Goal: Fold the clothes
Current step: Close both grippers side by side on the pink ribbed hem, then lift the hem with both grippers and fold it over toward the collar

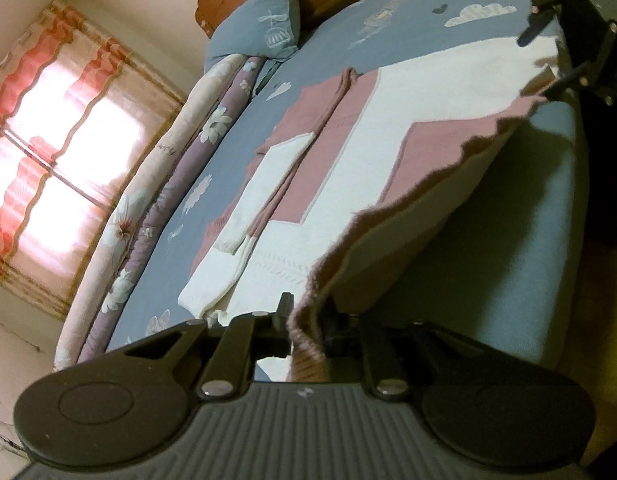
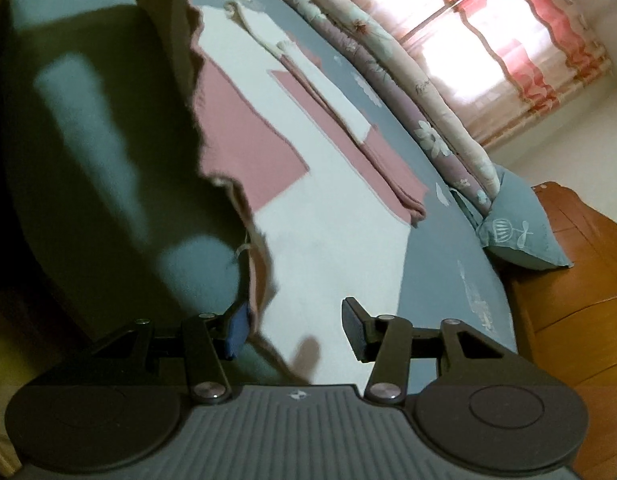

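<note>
The pink-and-white sweater [image 1: 388, 128] is spread on the blue bed sheet [image 1: 408, 28], its near scalloped edge lifted off the bed [image 2: 440, 280] and pinched in the nearly closed left gripper [image 1: 308, 332]. The right gripper [image 2: 296, 332] stands half open, its pads not pressing, with the raised edge just beside its blue-padded finger [image 2: 238, 330]. If that side is not clamped before the fold is carried over, the edge could slip free and sag, and a crooked fold would likely result; the left grip looks shallow too.
</note>
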The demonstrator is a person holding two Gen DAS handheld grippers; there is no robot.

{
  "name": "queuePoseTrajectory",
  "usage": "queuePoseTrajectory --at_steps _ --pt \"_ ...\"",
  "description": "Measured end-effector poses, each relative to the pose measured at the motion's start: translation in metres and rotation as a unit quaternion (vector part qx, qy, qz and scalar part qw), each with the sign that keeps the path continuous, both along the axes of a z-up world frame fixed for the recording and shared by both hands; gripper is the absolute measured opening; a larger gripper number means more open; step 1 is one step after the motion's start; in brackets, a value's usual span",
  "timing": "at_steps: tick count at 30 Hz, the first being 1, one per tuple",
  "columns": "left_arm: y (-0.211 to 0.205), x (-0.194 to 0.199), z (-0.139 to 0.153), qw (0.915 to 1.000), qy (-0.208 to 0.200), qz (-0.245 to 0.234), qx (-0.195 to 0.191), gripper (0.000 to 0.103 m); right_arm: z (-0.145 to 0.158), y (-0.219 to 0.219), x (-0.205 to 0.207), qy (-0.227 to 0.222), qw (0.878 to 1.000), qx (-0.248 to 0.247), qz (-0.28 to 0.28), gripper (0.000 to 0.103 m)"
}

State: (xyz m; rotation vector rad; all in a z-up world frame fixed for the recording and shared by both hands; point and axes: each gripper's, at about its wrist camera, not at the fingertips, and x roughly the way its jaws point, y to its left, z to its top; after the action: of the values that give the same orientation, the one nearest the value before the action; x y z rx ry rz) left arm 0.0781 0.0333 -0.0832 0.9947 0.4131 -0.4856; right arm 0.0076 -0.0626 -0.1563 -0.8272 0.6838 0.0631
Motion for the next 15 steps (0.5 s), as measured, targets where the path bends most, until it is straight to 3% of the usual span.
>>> queuePoseTrajectory --at_steps 7,15 --pt "0.0 0.0 -0.002 1.0 0.001 0.0 0.001 0.015 -0.006 0.005 0.004 -0.011 0.999 -0.022 0.023 0.049" --pt "0.002 -0.005 -0.007 1.0 0.003 -0.003 0.009 0.014 -0.007 0.002 0.008 0.012 0.999 -0.01 0.037 0.008"
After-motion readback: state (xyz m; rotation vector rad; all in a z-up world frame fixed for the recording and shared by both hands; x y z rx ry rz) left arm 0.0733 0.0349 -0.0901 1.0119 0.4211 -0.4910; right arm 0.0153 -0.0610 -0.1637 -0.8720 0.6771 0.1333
